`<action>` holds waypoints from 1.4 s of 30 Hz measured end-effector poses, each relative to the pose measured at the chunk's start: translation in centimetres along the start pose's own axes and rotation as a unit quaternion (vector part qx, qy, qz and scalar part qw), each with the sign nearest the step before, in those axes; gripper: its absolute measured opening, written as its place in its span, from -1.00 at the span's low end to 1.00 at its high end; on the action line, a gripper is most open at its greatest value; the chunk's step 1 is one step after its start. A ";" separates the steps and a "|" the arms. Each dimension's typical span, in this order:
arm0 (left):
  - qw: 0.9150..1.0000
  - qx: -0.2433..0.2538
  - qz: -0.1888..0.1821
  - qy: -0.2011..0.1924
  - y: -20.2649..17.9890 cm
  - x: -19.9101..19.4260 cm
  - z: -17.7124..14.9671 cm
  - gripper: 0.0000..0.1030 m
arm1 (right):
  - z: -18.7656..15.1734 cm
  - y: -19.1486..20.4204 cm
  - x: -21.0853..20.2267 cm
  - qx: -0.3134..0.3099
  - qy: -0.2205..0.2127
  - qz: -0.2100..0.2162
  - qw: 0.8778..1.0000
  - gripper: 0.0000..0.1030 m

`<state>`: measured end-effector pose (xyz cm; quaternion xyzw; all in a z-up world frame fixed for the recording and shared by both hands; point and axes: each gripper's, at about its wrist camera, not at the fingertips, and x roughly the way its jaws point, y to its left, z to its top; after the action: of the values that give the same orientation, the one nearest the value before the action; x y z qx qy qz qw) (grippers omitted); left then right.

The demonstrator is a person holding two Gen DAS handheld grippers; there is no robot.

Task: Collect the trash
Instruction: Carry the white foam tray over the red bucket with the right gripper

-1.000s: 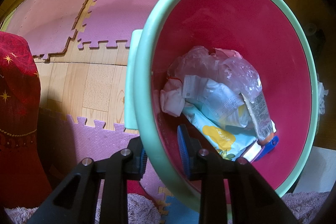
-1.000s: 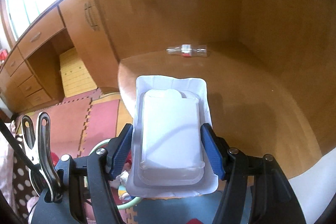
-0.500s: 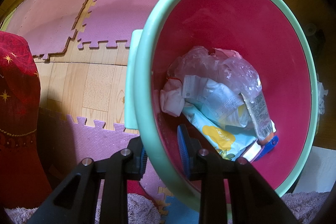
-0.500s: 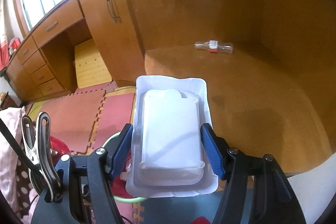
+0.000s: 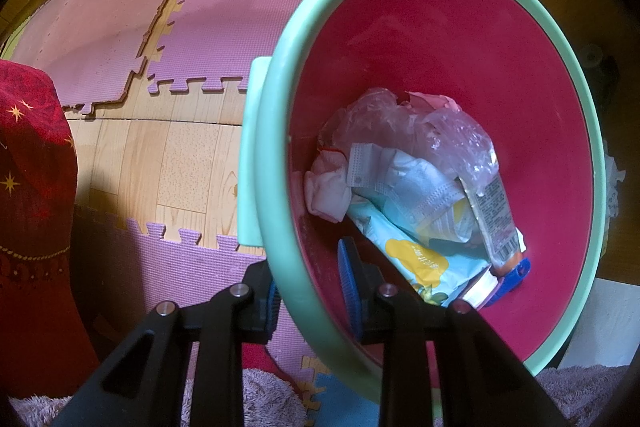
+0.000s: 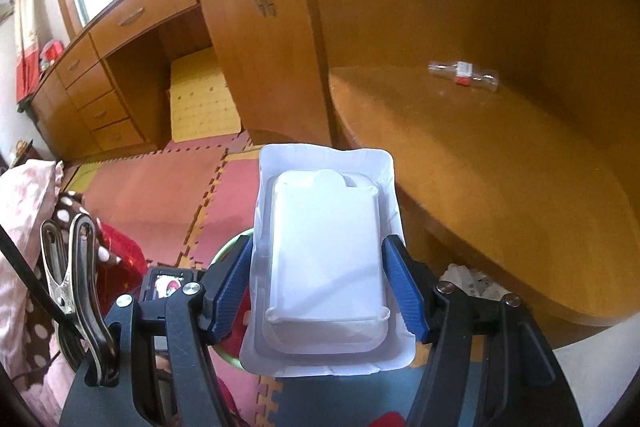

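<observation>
Task part done, by my read. Round mint-rimmed pink plastic basin (image 5: 440, 39) already holds wrappers, face mask, crumpled film; left gripper (image 5: 310, 295) fingers clamped on its rim. White rectangular plastic tray (image 6: 326, 267) clamped in right gripper (image 6: 320, 287), above floor, not yet binned. Left: clear plastic bottle w/ red label (image 6: 464, 75) on curved wooden bench (image 6: 500, 187). Rm: foam mats, wood cabinets.

A mint-rimmed bin (image 5: 280, 131) with a red inside hangs tilted, its bottom holding crumpled wrappers (image 5: 420, 187), a face mask and clear plastic. A white tray (image 6: 326, 267) is held above the floor mats. A clear bottle (image 6: 464, 77) lies on its side on the table.
</observation>
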<state>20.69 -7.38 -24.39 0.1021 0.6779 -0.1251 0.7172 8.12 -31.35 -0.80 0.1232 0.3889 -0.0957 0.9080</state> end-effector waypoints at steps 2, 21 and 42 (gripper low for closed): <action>1.000 0.000 0.000 0.000 0.0 0.0 0.0 -0.46 | -0.2 0.5 0.3 -0.005 0.003 0.004 1.000 0.29; 1.000 0.000 0.000 0.000 0.0 0.0 0.0 -0.46 | -3.1 3.9 3.8 -0.045 0.030 0.039 0.998 0.29; 1.000 0.001 0.000 -0.001 0.1 0.0 -0.1 -0.46 | -7.2 6.0 10.5 -0.061 0.075 0.068 0.993 0.29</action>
<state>20.62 -7.31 -24.40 0.1026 0.6770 -0.1255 0.7178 11.94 -24.31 -12.37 0.1004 0.4517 0.0002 0.8865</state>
